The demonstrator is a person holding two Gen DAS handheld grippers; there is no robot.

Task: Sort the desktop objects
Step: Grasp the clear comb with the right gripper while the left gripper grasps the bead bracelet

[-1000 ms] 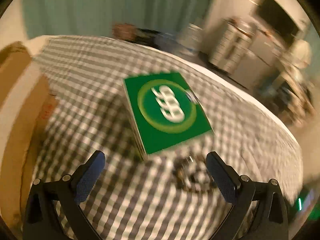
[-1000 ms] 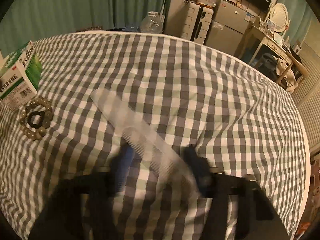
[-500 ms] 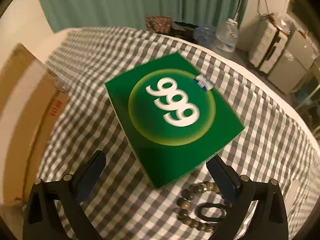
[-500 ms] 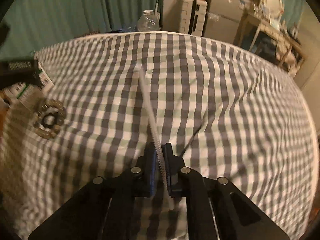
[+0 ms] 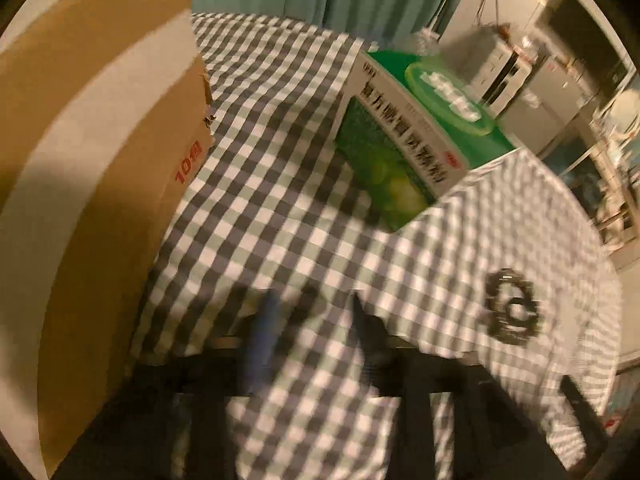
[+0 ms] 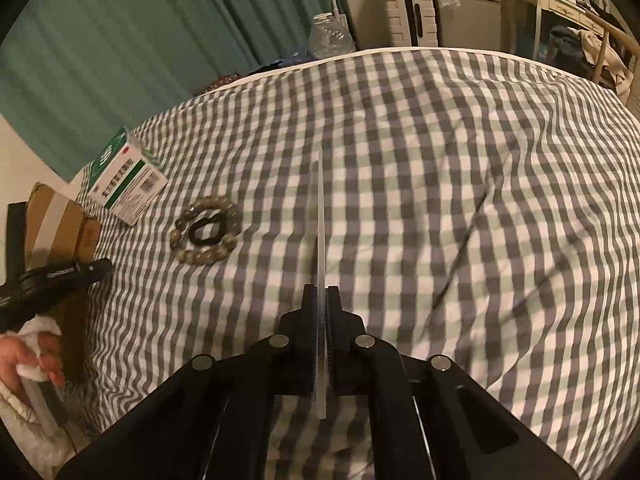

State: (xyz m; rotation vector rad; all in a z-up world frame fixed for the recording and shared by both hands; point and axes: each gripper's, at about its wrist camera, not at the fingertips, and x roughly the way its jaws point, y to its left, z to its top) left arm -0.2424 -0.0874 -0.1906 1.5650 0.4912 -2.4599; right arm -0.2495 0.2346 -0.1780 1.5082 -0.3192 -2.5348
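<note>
My right gripper [image 6: 320,296] is shut on a clear plastic comb [image 6: 320,220], which sticks out edge-on over the checked cloth [image 6: 440,160]. To its left lie a bead bracelet [image 6: 206,230] ringing a black hair tie, and a green and white medicine box [image 6: 124,178]. In the blurred left wrist view my left gripper [image 5: 316,340] hangs over bare cloth, its jaws closing with nothing between them. The medicine box [image 5: 420,128] stands up and to the right of it, and the bracelet [image 5: 512,308] lies off to the right.
A brown cardboard box [image 5: 100,160] rises close on the left gripper's left side. From the right wrist that cardboard box [image 6: 60,224] sits at the cloth's left edge, with a person's hand [image 6: 28,356] below it. Green curtains, white drawers and a plastic bottle [image 6: 332,36] stand behind.
The right gripper closed on the comb and lifted it edge-on off the cloth. The left gripper swung left off the green box toward the cardboard box, its fingers drawing nearer together.
</note>
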